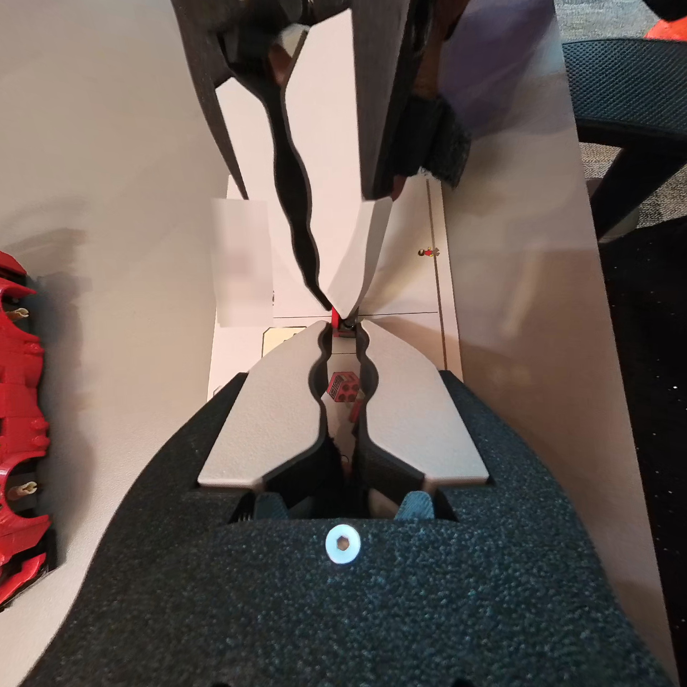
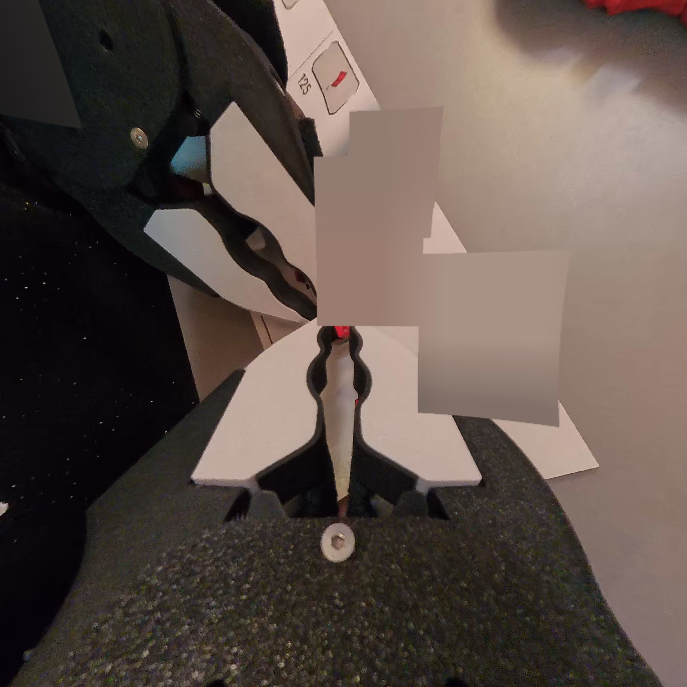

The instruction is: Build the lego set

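Note:
A small red Lego piece (image 1: 335, 319) with a black part (image 1: 348, 324) on it is held in the air between both grippers, above the open instruction booklet (image 1: 401, 282). My left gripper (image 1: 342, 328) is shut on this piece from below in the left wrist view. My right gripper (image 1: 336, 310) comes in from the top, tips closed on the red end. In the right wrist view my right gripper (image 2: 339, 332) pinches the red piece (image 2: 342, 329). The left gripper (image 2: 310, 306) meets it from the upper left, partly hidden by mosaic patches.
A large red Lego build (image 1: 22, 409) lies on the white table (image 1: 111, 130) at the far left. The booklet (image 2: 539, 450) lies under both grippers. The table's right edge is close, with a black mesh chair (image 1: 632, 93) beyond it. Only a small space, under 4 cm, lies between the two pairs of fingers.

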A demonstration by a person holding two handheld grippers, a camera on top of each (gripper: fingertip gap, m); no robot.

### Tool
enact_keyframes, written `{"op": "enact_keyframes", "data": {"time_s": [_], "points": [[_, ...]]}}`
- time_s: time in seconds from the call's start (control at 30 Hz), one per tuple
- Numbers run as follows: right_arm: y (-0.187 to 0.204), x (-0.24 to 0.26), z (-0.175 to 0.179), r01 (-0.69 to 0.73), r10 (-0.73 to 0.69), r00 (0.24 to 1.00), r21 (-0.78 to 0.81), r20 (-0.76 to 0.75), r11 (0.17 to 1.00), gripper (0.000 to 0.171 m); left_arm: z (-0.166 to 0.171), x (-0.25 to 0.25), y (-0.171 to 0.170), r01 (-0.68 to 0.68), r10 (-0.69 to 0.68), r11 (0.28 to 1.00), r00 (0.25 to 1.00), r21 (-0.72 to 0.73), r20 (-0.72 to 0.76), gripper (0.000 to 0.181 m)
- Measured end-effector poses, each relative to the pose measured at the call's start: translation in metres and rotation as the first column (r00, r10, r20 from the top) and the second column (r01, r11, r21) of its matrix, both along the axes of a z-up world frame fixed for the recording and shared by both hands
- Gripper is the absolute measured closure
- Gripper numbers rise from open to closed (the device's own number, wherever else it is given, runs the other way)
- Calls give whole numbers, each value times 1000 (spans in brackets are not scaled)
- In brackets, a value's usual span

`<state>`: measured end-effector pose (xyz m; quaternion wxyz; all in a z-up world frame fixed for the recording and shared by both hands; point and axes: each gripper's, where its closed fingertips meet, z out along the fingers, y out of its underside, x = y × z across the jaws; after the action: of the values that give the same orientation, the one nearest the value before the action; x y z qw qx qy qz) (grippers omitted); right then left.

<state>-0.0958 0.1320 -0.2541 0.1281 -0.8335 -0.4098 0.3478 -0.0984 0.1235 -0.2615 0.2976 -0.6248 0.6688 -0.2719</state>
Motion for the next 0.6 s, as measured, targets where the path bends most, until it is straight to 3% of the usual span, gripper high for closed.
{"op": "enact_keyframes", "data": {"time_s": [0.37,0.6], "points": [[0,-2,-1,-113,93,976,92,198,989,165,-1,1,1,-5,5,1000,1000,-20,1,169],[2,-2,0,-120,91,978,143,190,982,166,-1,1,1,-5,5,1000,1000,-20,2,169]]}}
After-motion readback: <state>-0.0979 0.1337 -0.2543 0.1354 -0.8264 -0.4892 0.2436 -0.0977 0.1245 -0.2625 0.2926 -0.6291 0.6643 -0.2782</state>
